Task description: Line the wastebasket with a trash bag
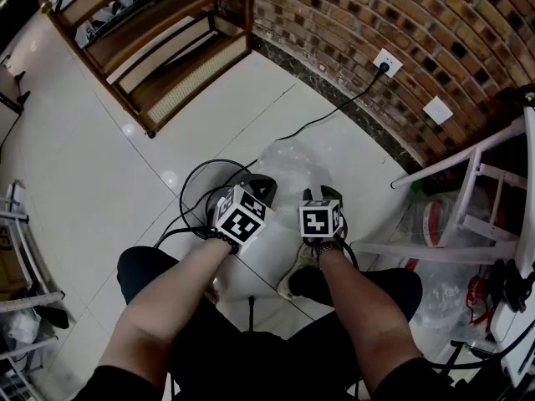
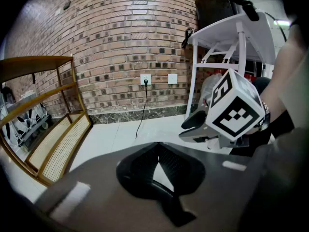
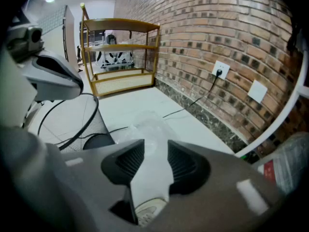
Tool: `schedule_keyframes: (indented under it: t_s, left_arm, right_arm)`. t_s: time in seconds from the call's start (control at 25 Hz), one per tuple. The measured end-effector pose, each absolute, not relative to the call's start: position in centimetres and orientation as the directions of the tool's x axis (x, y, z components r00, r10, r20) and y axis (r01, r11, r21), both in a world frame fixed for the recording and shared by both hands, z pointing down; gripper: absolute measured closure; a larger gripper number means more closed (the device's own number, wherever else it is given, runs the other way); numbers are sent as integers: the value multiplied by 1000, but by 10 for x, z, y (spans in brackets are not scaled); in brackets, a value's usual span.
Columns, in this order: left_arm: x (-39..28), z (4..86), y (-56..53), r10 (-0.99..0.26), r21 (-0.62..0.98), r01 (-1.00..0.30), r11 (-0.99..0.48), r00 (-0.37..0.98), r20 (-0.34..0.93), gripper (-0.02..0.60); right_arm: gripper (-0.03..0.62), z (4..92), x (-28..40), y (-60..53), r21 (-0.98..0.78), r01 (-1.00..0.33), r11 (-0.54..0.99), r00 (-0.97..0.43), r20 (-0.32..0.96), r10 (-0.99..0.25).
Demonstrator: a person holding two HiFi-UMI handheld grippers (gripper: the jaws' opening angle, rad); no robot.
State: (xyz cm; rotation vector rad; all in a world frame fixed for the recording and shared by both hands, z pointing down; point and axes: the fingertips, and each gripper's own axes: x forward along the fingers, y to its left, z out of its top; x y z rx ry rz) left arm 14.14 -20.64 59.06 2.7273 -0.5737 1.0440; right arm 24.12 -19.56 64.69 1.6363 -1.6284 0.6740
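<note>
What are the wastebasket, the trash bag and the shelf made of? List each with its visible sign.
Wastebasket: probably black metal wire mesh; open lattice wall, thin round rim.
Trash bag: thin clear plastic film; glossy, crinkled, see-through.
Shelf: seemingly a warm-toned wood frame; its panels look like woven cane.

wastebasket (image 3: 87, 127): black wire mesh | trash bag (image 1: 292, 167): clear | wall (image 1: 401, 15): red-brown brick pattern | floor (image 1: 92, 165): white tiles | shelf (image 1: 180, 78): tan

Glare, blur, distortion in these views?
Head view: glare spots on the glossy white tile floor, red brick wall bowed by fisheye. Left gripper view: dark corners, left hand-held gripper blurred up close. Right gripper view: clear plastic trash bag barely shows against floor.
</note>
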Motion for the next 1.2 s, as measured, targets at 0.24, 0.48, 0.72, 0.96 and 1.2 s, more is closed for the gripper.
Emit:
schedule_keyframes:
  t_s: [0.24, 0.48, 0.72, 0.96, 1.2]
  left_arm:
    - [146, 597, -221, -289, 24, -410, -912, 681, 673, 580]
    - [147, 597, -222, -283, 33, -408, -912, 688, 668, 580]
    - [141, 586, -219, -302, 25, -421, -907, 689, 659, 580]
    - [130, 569, -214, -335, 12, -448, -894, 686, 646, 580]
    - [117, 552, -214, -382, 0, -491, -871, 677, 629, 578]
  right_arm:
    - [454, 664, 247, -212, 138, -989, 45, 89, 823, -561]
    - [591, 662, 254, -212, 170, -985, 24, 128, 820, -558]
    - [591, 629, 256, -211, 163, -987, 8, 124, 783, -610]
    - [591, 585, 259, -210, 178, -984, -2, 134, 734, -666]
    - [591, 528, 258, -212, 179, -984, -15, 133, 665, -735]
